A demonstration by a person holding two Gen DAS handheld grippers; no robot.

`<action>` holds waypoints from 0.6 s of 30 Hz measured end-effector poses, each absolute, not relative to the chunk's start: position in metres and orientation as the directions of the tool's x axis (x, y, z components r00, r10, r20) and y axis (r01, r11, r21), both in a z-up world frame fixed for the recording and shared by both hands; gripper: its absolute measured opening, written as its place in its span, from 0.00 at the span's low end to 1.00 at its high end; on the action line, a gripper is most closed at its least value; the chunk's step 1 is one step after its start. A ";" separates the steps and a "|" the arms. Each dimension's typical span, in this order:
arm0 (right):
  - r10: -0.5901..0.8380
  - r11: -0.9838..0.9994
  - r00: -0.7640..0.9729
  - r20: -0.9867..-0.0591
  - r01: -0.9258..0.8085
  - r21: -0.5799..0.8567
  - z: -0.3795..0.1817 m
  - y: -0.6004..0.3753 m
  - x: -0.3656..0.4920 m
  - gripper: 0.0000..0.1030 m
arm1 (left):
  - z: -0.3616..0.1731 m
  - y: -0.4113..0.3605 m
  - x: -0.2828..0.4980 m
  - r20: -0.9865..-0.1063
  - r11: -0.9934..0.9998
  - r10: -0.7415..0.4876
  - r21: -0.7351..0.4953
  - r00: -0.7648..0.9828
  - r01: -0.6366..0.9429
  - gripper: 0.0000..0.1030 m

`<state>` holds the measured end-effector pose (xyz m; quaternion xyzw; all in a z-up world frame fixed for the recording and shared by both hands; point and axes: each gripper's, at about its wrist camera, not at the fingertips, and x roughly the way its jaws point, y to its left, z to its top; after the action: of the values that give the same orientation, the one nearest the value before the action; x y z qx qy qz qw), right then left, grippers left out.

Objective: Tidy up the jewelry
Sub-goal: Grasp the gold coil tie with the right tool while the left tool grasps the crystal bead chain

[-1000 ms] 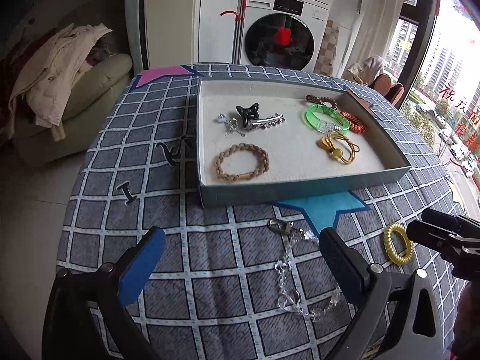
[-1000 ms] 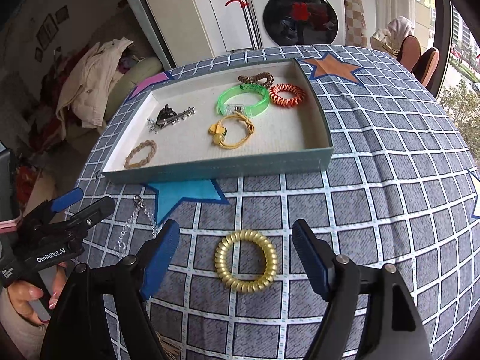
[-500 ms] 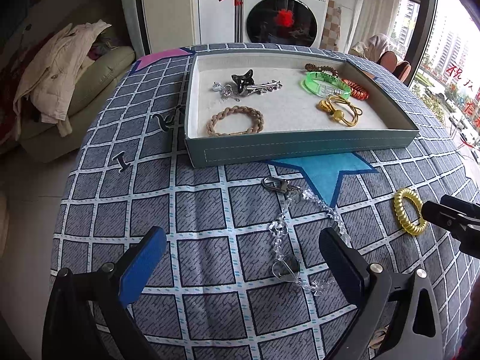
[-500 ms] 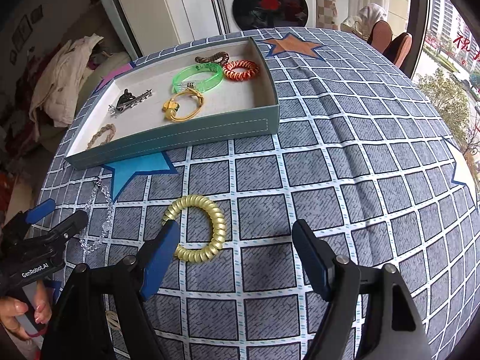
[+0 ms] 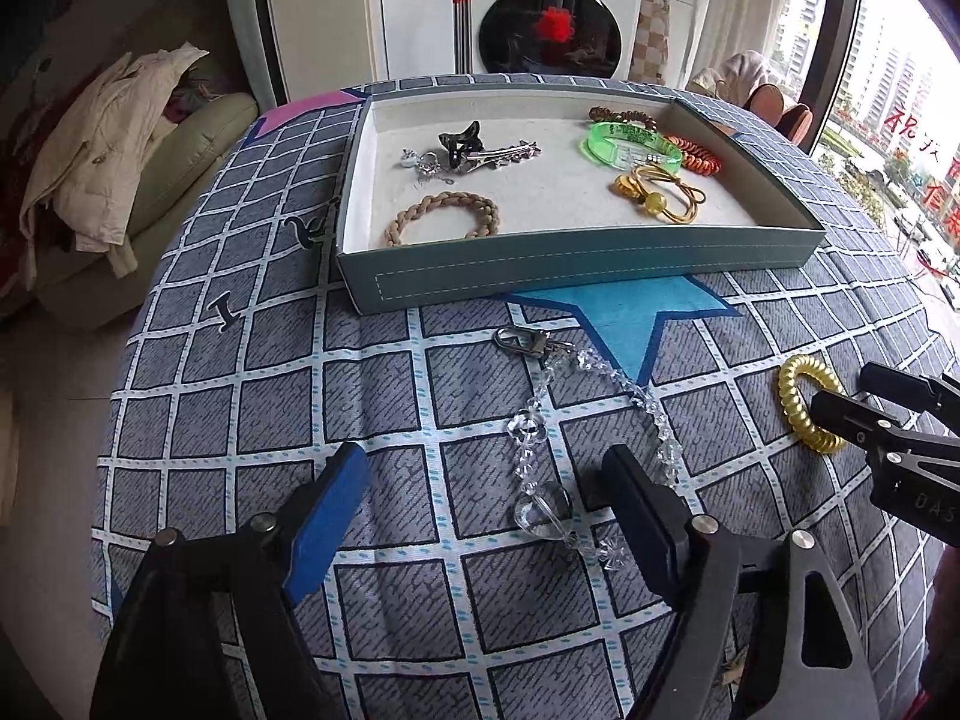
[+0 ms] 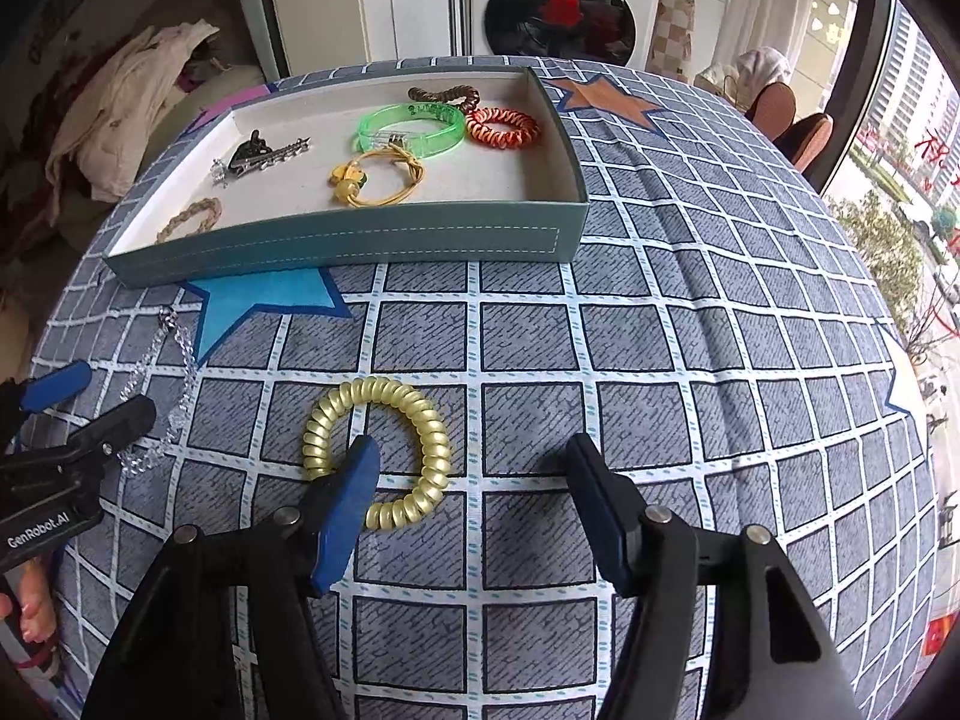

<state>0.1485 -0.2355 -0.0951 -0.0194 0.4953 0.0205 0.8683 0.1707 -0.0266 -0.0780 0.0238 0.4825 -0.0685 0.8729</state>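
Straddling the crystal chain [image 5: 540,438], left gripper [image 5: 486,480] wide; right gripper [image 6: 474,468] wide, one fingertip [image 6: 354,468] inside gold coil [image 6: 378,450]

Left finger [image 6: 345,516] covers part of gold coil [image 6: 377,450]; crystal chain [image 5: 591,450] end runs behind right finger [image 5: 645,516]; tray wall [image 6: 336,237] hides part of braided band [image 6: 189,219]; print on green bangle [image 5: 630,147] illegible.
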 end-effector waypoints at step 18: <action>0.048 0.994 0.514 -0.857 -0.108 -0.010 -0.091 -0.220 0.141 0.10 | -0.069 -0.034 0.155 -0.837 0.966 -0.224 -0.122 0.500 0.229 0.37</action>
<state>0.1412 -0.2199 -0.0908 -0.0309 0.4910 0.0449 0.8695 0.1550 -0.0339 -0.0692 0.0026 0.4827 -0.1310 0.8659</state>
